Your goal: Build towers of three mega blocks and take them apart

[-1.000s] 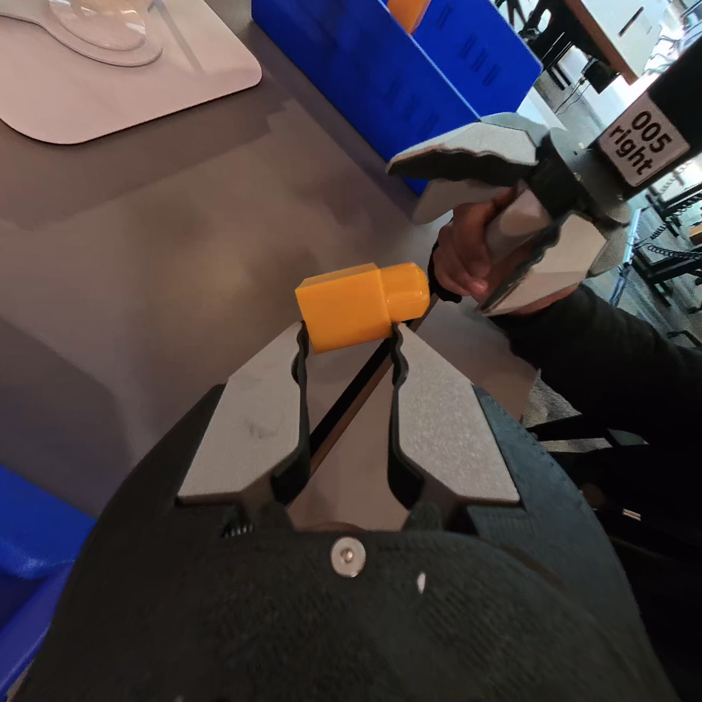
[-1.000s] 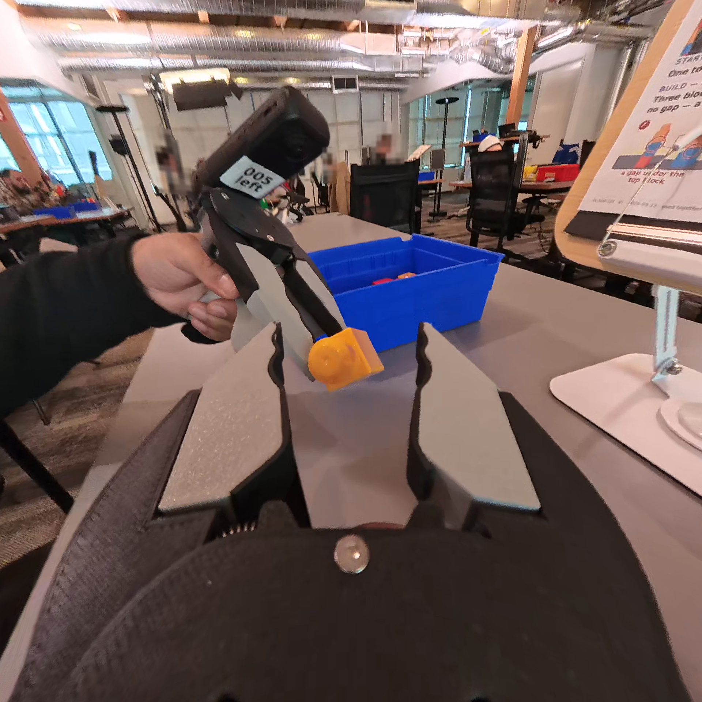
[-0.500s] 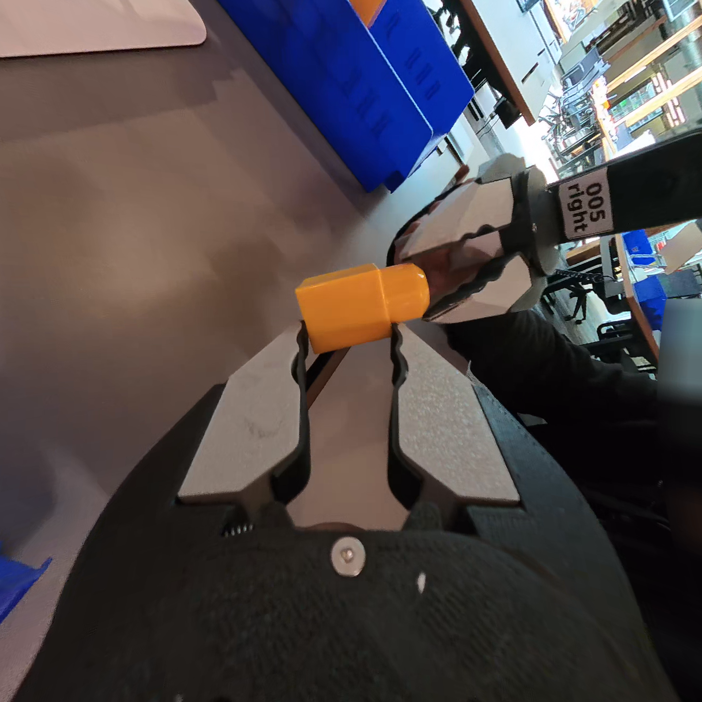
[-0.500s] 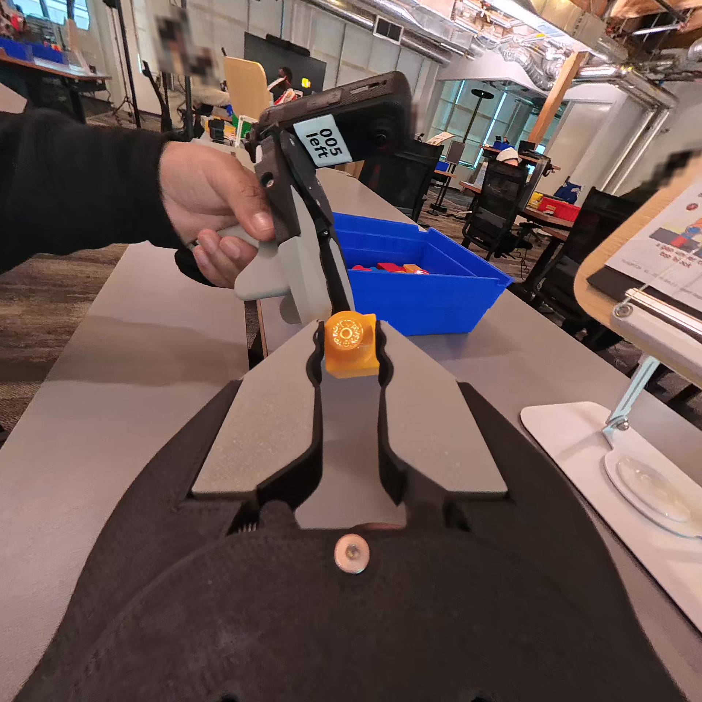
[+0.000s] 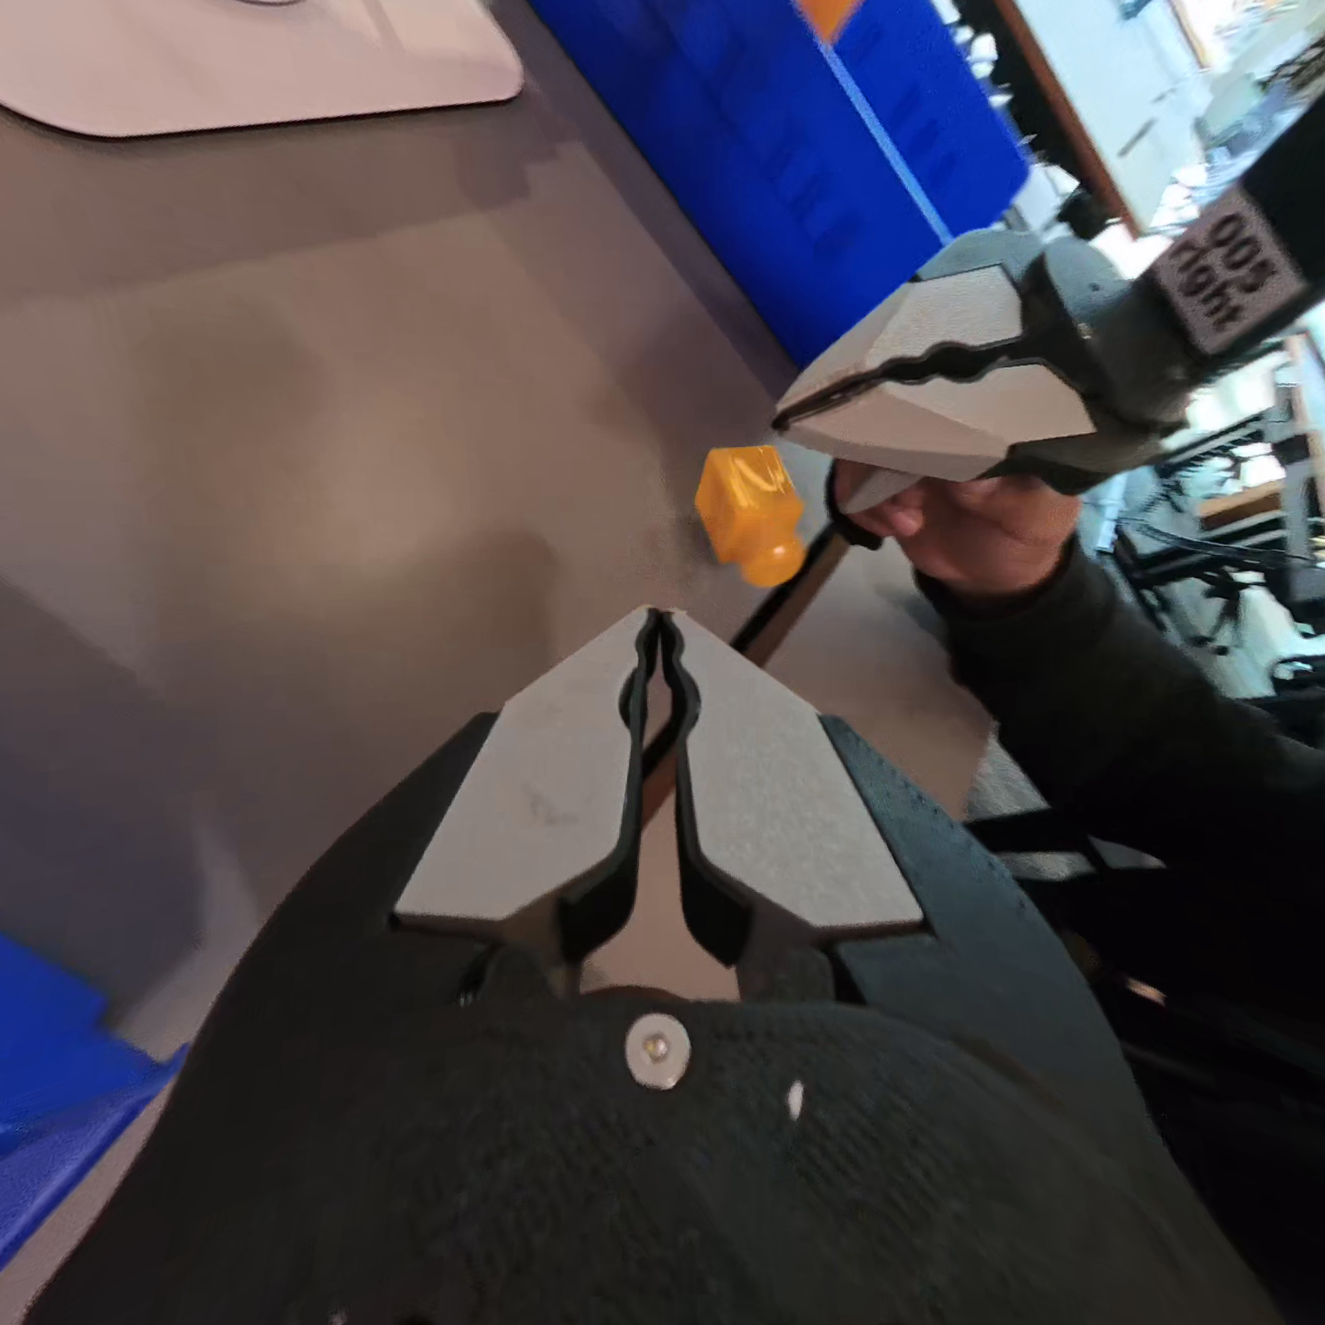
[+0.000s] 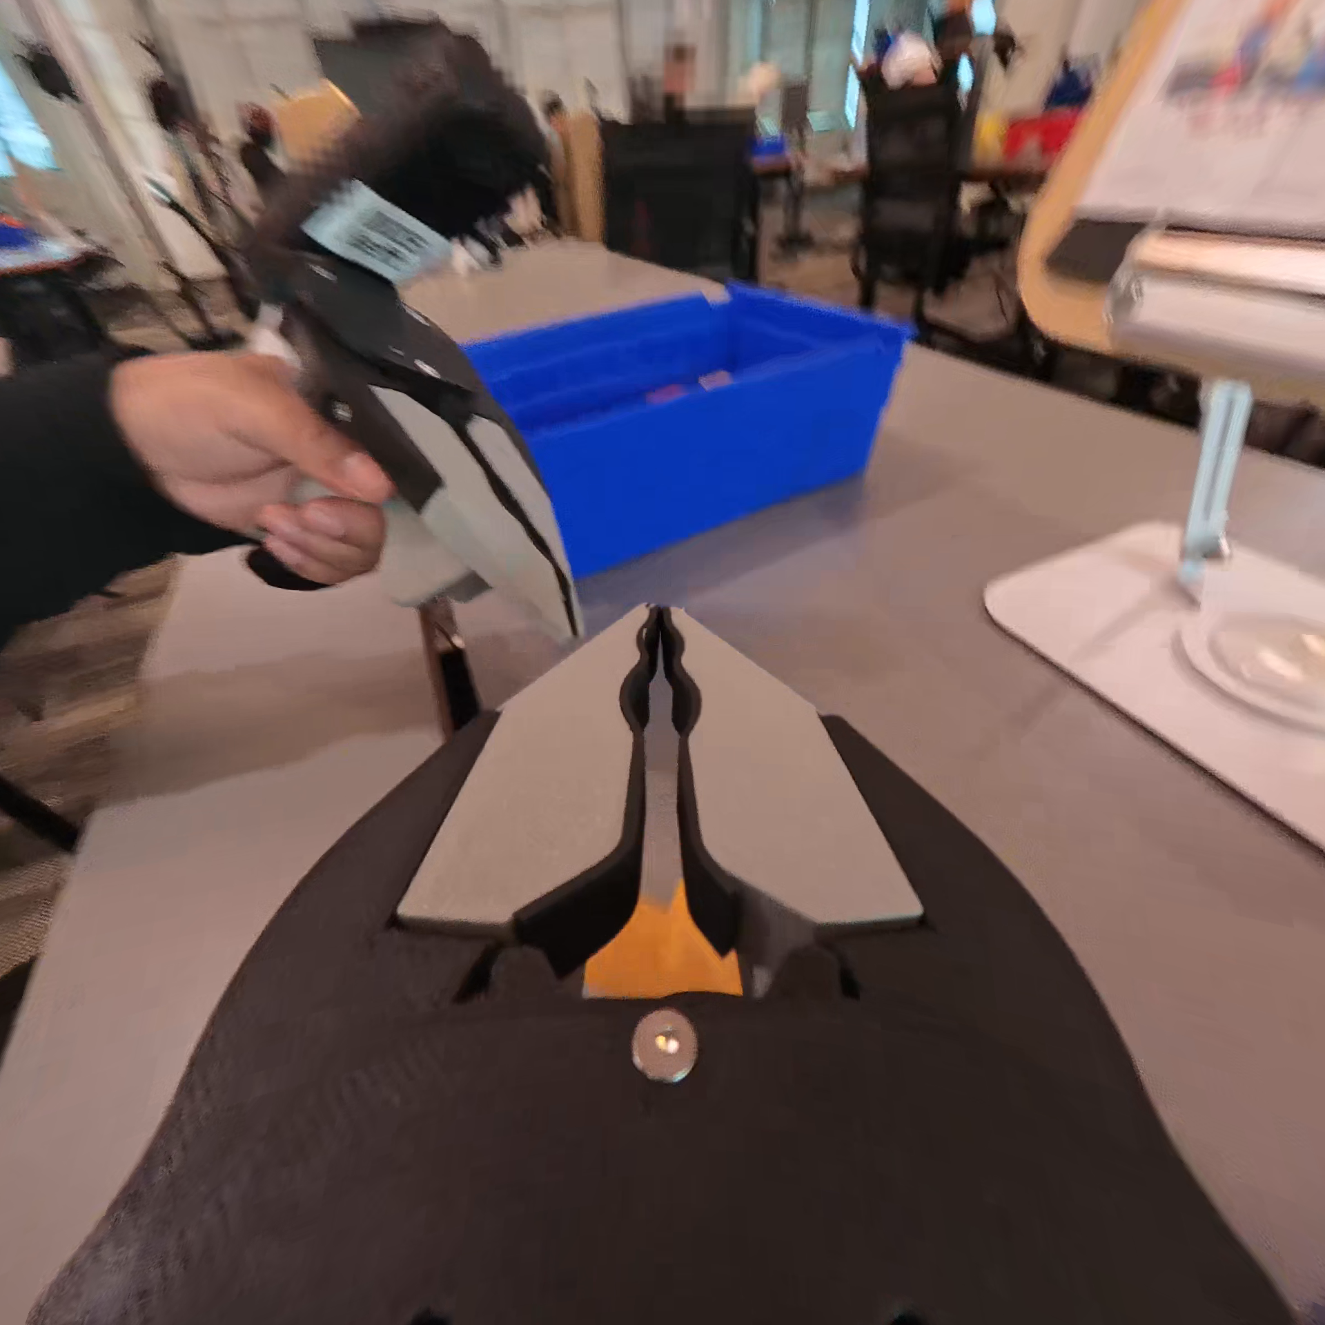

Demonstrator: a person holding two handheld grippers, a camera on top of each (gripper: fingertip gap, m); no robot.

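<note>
Dropped from both grippers, the glossy orange block lies on the table; both fingers pairs closed, empty.

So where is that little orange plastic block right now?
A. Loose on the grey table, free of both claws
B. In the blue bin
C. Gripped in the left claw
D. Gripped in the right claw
A: the orange plastic block lies on the grey table, while the left claw and right claw are both shut and empty.
</note>
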